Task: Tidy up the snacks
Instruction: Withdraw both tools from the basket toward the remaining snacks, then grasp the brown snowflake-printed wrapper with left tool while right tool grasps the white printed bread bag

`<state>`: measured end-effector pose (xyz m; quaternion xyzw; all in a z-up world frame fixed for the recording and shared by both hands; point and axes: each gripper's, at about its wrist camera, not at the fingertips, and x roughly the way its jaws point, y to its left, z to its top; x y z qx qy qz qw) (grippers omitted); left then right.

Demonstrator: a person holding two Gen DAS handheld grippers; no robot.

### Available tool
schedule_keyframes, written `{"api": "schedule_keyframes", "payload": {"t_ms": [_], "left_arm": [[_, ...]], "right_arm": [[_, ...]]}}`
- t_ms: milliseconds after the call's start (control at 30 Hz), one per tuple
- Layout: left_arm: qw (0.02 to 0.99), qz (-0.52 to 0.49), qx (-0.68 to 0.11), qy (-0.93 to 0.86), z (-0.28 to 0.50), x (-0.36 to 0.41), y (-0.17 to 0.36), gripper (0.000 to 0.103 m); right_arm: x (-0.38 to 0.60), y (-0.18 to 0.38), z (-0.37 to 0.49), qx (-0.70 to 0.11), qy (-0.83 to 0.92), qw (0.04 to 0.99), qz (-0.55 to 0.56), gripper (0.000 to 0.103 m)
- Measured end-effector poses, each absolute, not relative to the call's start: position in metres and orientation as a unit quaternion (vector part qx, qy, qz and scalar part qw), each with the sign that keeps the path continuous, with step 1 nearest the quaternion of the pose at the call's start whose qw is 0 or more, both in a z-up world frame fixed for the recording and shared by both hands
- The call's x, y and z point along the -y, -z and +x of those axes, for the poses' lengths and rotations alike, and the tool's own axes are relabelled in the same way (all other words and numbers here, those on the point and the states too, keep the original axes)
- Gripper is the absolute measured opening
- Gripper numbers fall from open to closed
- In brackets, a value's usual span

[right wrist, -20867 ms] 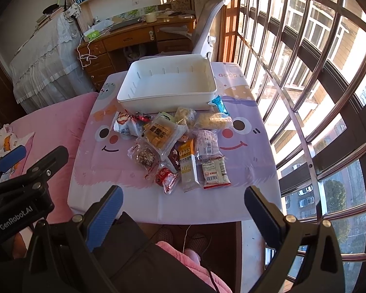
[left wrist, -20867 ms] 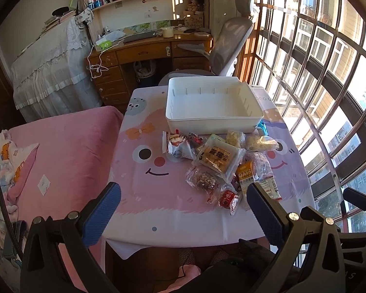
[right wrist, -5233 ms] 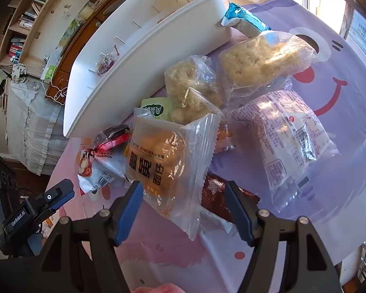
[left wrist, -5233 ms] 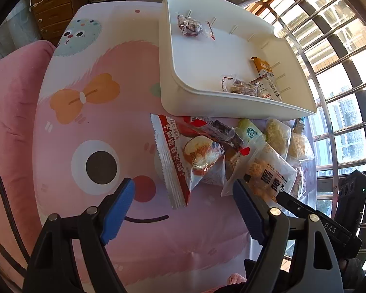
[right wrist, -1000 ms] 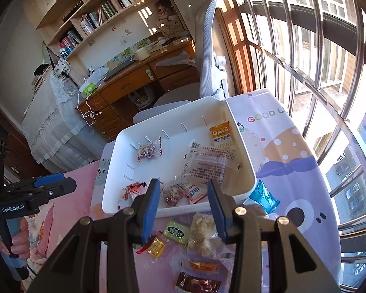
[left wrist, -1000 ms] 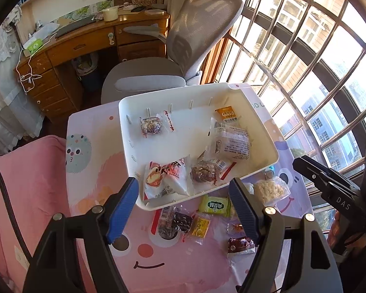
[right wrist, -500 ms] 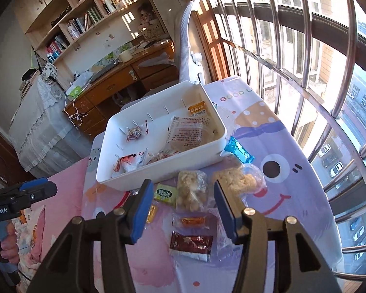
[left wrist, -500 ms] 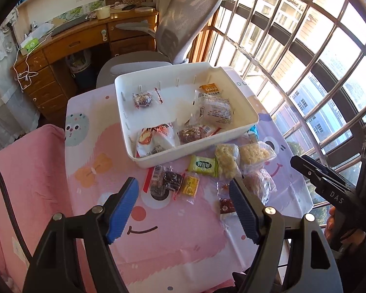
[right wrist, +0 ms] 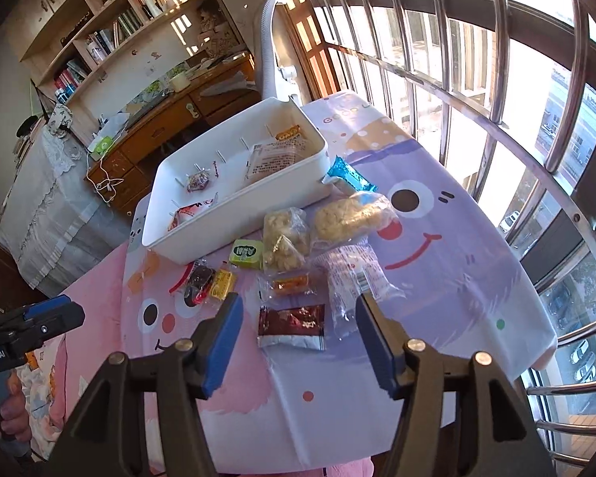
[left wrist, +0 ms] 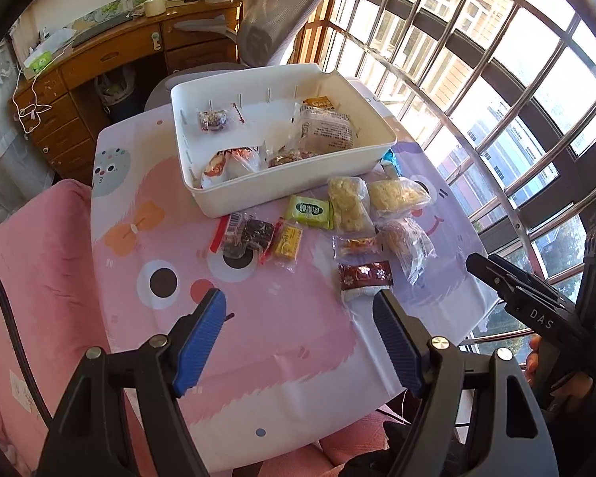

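A white bin (left wrist: 202, 198) (right wrist: 202, 234) stands at the far side of the table and holds several snack packets. More packets lie in front of it: a dark red sachet (left wrist: 364, 275) (right wrist: 292, 322), a green packet (left wrist: 309, 211) (right wrist: 247, 253), a yellow one (left wrist: 288, 239) (right wrist: 222, 284), two pale puffed-snack bags (left wrist: 397, 194) (right wrist: 349, 214) and a blue packet (right wrist: 347, 175). My left gripper (left wrist: 300, 318) is open and empty above the near table. My right gripper (right wrist: 298, 326) is open and empty, just above the dark red sachet.
The table wears a pink and purple cartoon cloth (left wrist: 258, 338). A grey office chair (left wrist: 274, 20) and a wooden desk (left wrist: 119, 55) stand beyond it. A barred window (right wrist: 496, 79) runs along the right. A pink bed (left wrist: 28, 278) lies to the left.
Both grippers have pulled back from over the bin toward the near side of the table and come lower. The right gripper now hangs over the dark red sachet.
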<state>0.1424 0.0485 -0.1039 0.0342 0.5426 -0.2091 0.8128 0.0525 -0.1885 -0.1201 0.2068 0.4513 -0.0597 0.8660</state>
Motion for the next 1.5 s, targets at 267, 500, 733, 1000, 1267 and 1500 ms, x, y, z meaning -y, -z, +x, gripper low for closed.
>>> {"api": "schedule_keyframes", "payload": {"t_ms": [267, 500, 733, 1000, 1267, 1500], "left_arm": [[0.789, 0.019, -0.578, 0.207, 0.127, -0.036, 0.132, 0.076], [0.771, -0.011, -0.611, 0.177, 0.128, -0.021, 0.152, 0.076], [0.763, -0.053, -0.634, 0.118, 0.136, -0.001, 0.163, 0.076], [0.755, -0.122, -0.643, 0.035, 0.145, 0.015, 0.181, 0.079], [0.729, -0.214, -0.648, -0.050, 0.147, 0.027, 0.215, 0.079], [0.705, -0.262, -0.648, -0.120, 0.154, 0.035, 0.244, 0.079]], "right_arm": [[0.189, 0.133, 0.041, -0.470, 0.070, 0.861, 0.181, 0.062], [0.197, 0.148, 0.044, -0.499, 0.044, 0.854, 0.141, 0.062], [0.211, 0.159, 0.060, -0.532, -0.005, 0.839, 0.111, 0.062], [0.225, 0.169, 0.092, -0.563, -0.083, 0.821, 0.047, 0.062], [0.235, 0.182, 0.110, -0.562, -0.159, 0.812, -0.015, 0.062], [0.232, 0.196, 0.121, -0.542, -0.216, 0.812, -0.033, 0.062]]}}
